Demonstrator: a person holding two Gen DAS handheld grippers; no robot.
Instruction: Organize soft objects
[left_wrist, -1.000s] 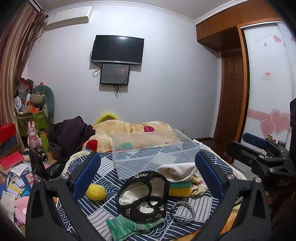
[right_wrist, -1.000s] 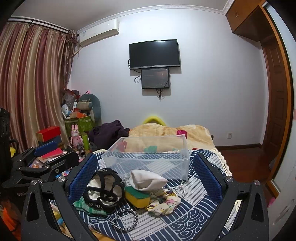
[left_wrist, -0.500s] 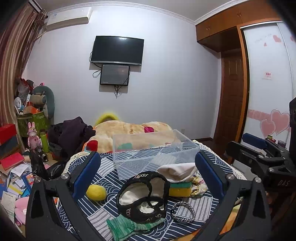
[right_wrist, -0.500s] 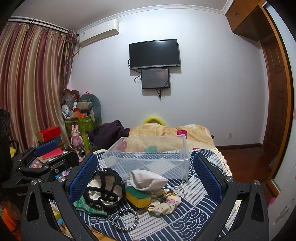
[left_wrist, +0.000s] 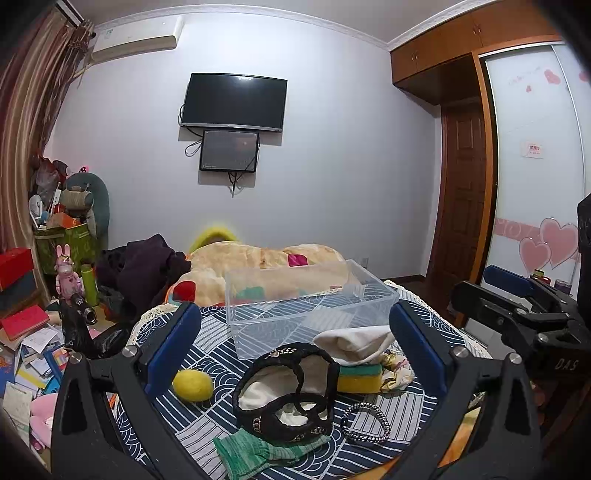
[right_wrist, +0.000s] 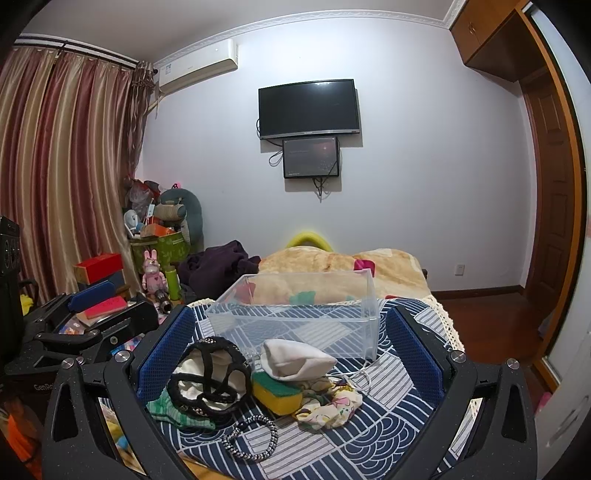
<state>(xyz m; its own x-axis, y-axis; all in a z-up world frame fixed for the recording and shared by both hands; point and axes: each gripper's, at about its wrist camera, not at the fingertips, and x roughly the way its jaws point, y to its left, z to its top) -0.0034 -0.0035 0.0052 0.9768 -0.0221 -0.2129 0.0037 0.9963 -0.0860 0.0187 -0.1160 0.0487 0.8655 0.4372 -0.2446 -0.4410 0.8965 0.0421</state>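
Soft items lie on a blue patterned cloth (left_wrist: 207, 417): a black-and-cream cap (left_wrist: 288, 387), a white cloth (left_wrist: 354, 341) on a yellow-green sponge (left_wrist: 360, 378), a yellow ball (left_wrist: 192, 384), a green knit piece (left_wrist: 255, 448), a floral fabric (right_wrist: 328, 402) and a braided hair tie (left_wrist: 365, 424). An empty clear plastic bin (left_wrist: 306, 306) stands behind them. My left gripper (left_wrist: 291, 354) is open, above and in front of the pile. My right gripper (right_wrist: 291, 354) is open too, facing the same pile (right_wrist: 210, 376) and bin (right_wrist: 299, 314).
A beige blanket (left_wrist: 266, 262) and dark clothes (left_wrist: 147, 266) lie behind the bin. Cluttered boxes, books and toys (left_wrist: 33, 306) fill the floor at left. A wardrobe and door (left_wrist: 465, 206) stand at right. The right gripper's body (left_wrist: 524, 314) shows at the left view's right edge.
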